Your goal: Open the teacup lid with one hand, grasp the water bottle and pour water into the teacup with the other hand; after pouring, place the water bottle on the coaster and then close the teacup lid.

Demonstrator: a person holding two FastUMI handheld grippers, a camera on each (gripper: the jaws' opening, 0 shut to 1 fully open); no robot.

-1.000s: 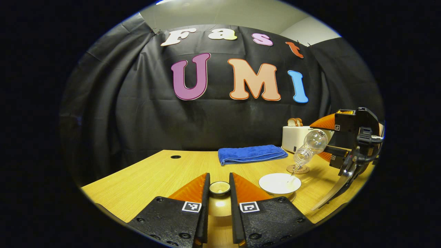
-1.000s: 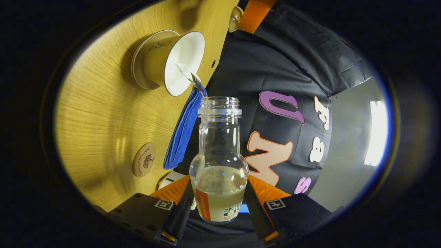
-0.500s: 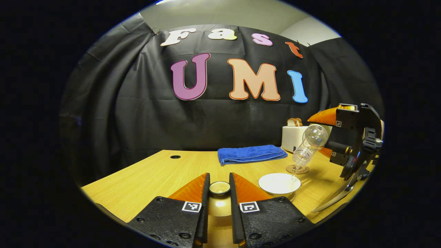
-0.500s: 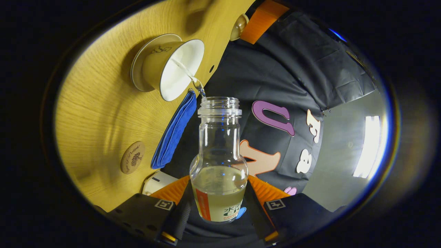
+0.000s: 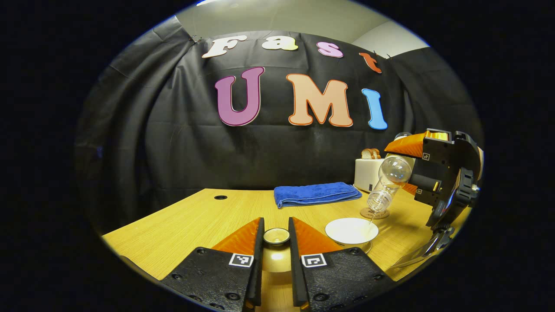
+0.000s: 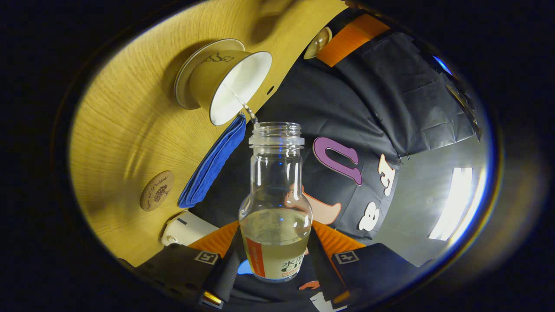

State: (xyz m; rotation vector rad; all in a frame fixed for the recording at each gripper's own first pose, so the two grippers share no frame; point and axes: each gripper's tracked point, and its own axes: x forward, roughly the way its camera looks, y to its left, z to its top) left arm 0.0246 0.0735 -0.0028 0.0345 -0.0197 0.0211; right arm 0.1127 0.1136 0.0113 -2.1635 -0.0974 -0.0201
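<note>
Between the left gripper's [image 5: 275,237] fingers sits the pinched teacup lid [image 5: 276,236]; rightward, the open teacup [image 5: 351,230] takes a thin stream; the right gripper [image 6: 275,255] clamps the tilted water bottle [image 6: 275,208]; its view adds the coaster [image 6: 157,196].

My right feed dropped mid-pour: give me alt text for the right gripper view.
The right tongs hold the water bottle tipped, a thin stream running from its mouth into the open teacup on its saucer. The coaster lies bare on the table, beside a folded blue towel.
</note>
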